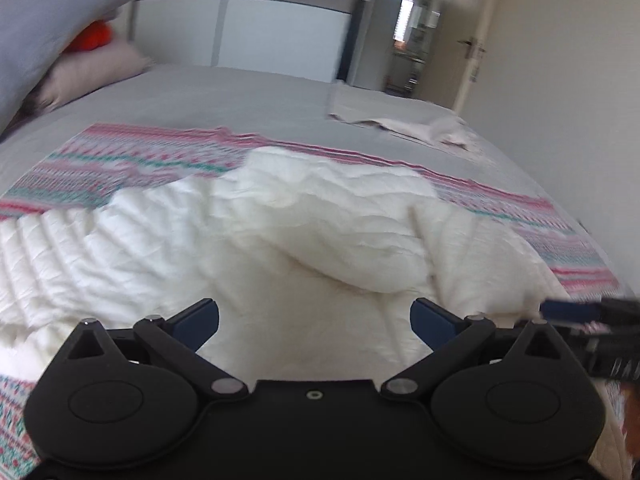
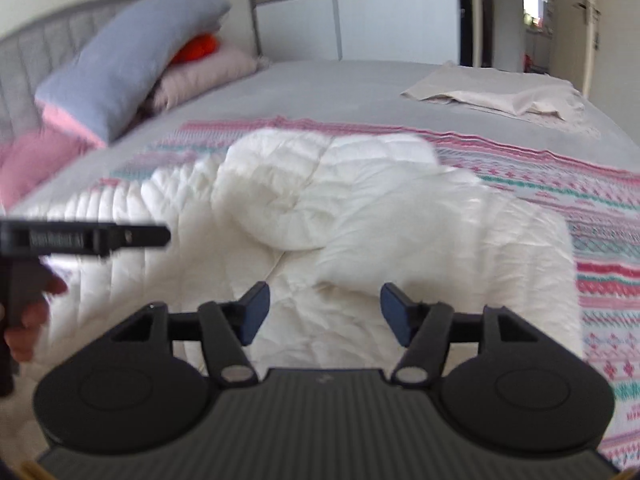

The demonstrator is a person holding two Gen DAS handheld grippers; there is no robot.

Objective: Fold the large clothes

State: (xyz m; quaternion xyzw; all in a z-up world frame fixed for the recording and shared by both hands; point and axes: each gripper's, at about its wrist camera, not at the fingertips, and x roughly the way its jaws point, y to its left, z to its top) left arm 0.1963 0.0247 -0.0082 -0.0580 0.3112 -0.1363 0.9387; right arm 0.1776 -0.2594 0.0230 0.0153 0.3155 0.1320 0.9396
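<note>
A white quilted jacket [image 1: 280,240] [image 2: 360,220] lies rumpled on a pink and teal patterned blanket [image 1: 132,156] [image 2: 592,208] spread over the bed. Part of it, perhaps the hood, is bunched up in the middle. My left gripper [image 1: 316,320] hovers over the jacket's near part, open, with only fabric below the gap. My right gripper [image 2: 325,310] is also open above the jacket, and nothing sits between its blue pads [image 2: 256,304]. In the right wrist view a hand [image 2: 28,320] carries the left gripper [image 2: 88,236] at the left edge. The left wrist view catches the right gripper [image 1: 576,312] at its right edge.
The bed has a grey sheet [image 1: 224,100] [image 2: 340,92]. A beige cloth [image 1: 400,120] [image 2: 500,96] lies at the far right corner. Blue-grey, pink and orange pillows [image 2: 132,56] are stacked at the padded headboard. A white wardrobe [image 2: 360,12] and a doorway [image 1: 416,40] stand beyond.
</note>
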